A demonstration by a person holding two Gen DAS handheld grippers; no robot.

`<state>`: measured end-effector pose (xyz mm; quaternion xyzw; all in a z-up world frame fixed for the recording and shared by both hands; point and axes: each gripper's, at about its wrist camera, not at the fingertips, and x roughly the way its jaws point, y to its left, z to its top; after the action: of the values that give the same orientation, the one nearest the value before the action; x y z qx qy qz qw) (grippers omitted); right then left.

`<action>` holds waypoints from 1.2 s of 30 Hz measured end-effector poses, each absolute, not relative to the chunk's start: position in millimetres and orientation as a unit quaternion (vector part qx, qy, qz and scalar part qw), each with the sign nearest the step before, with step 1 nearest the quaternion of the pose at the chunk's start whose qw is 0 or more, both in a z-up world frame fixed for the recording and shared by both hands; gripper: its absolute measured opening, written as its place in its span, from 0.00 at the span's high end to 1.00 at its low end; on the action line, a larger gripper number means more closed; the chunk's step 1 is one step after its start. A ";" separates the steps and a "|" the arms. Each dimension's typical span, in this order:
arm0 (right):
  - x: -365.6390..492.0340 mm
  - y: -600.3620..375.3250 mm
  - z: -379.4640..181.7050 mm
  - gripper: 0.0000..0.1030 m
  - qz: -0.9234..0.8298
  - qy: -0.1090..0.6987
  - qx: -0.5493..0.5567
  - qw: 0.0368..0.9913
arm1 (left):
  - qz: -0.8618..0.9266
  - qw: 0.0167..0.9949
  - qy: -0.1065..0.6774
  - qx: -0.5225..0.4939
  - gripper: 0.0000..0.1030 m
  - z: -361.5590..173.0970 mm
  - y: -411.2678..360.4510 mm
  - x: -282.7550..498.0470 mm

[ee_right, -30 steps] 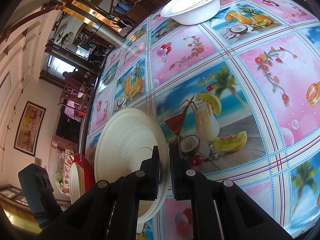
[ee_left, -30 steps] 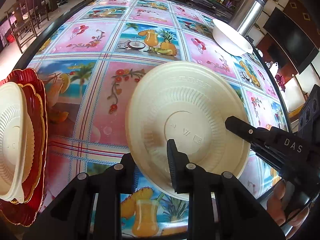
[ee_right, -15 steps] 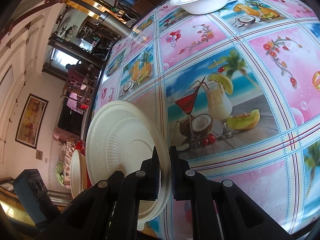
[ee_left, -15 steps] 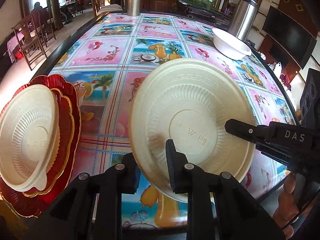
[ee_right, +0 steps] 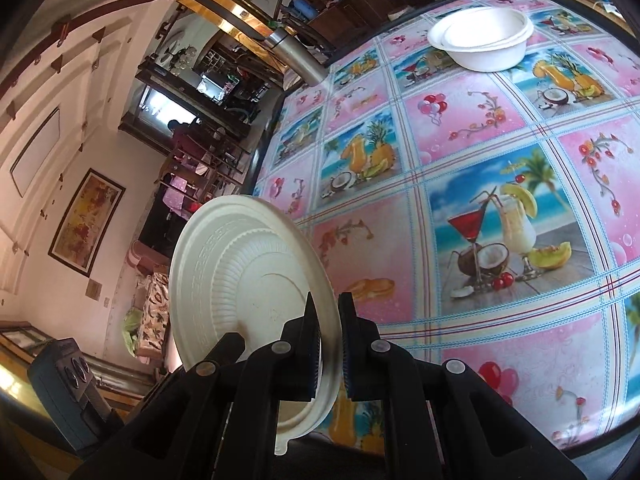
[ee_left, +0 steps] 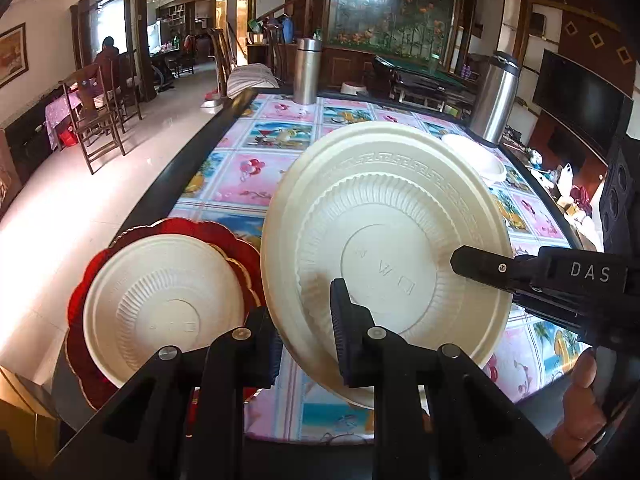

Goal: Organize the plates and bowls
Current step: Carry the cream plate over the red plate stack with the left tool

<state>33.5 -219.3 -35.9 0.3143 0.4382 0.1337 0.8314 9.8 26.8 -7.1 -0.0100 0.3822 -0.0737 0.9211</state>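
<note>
I see a cream disposable plate, underside toward the left camera, tilted and lifted off the patterned tablecloth. My left gripper pinches its rim at six o'clock; one finger is hidden behind the plate. My right gripper, entering the left view from three o'clock, pinches the opposite rim, jaws pressed nearly together. At eight o'clock a second cream plate lies on stacked red scalloped plates, their count unclear and partly cut off. White bowls, possibly two nested, sit at one o'clock in the right view.
</note>
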 end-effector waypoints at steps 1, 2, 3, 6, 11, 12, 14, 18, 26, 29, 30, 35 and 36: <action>34.4 -214.0 -30.1 0.91 0.139 0.435 0.311 0.833 | -0.068 0.923 0.379 -0.013 0.81 -3.9 33.4 10.0; 35.8 -207.3 -24.4 0.91 0.145 0.433 0.306 0.835 | -0.062 0.925 0.375 -0.017 0.81 -0.9 40.6 10.6; 37.6 -199.8 -19.0 0.91 0.150 0.430 0.302 0.837 | -0.054 0.927 0.372 -0.019 0.81 1.6 47.6 10.5; 44.5 -176.6 -5.4 0.91 0.169 0.428 0.288 0.840 | -0.029 0.930 0.364 -0.025 0.81 7.5 69.2 9.4; 55.5 -130.3 3.5 0.91 0.202 0.437 0.264 0.836 | 0.009 0.930 0.366 -0.034 0.81 6.0 102.3 9.4; 57.6 -122.0 3.7 0.91 0.207 0.440 0.260 0.834 | 0.015 0.929 0.368 -0.036 0.81 4.5 107.3 8.8; 62.2 -105.8 2.3 0.91 0.216 0.448 0.254 0.830 | 0.026 0.927 0.372 -0.040 0.81 0.7 117.0 8.9; 64.4 -78.3 -2.7 0.91 0.229 0.462 0.241 0.822 | 0.041 0.922 0.381 -0.046 0.81 -8.1 129.6 7.7; 66.4 -50.8 -18.9 0.91 0.234 0.482 0.224 0.814 | 0.051 0.912 0.402 -0.057 0.81 -26.8 142.9 13.3; 68.0 -46.3 -24.5 0.91 0.232 0.489 0.219 0.812 | 0.053 0.909 0.409 -0.056 0.81 -30.6 142.1 13.8; 68.4 -45.0 -26.6 0.91 0.230 0.492 0.219 0.811 | 0.053 0.908 0.411 -0.056 0.81 -32.4 142.6 14.4; 69.5 -39.2 -33.3 0.91 0.228 0.500 0.215 0.807 | 0.054 0.902 0.424 -0.058 0.81 -38.6 143.4 16.1; 69.9 -38.3 -34.3 0.91 0.227 0.502 0.213 0.807 | 0.054 0.901 0.426 -0.058 0.81 -39.8 143.0 16.4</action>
<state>69.9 -38.3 -34.3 0.2133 0.5017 0.2266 0.8071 16.4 143.0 -39.8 -0.0581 0.4255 0.0537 0.9015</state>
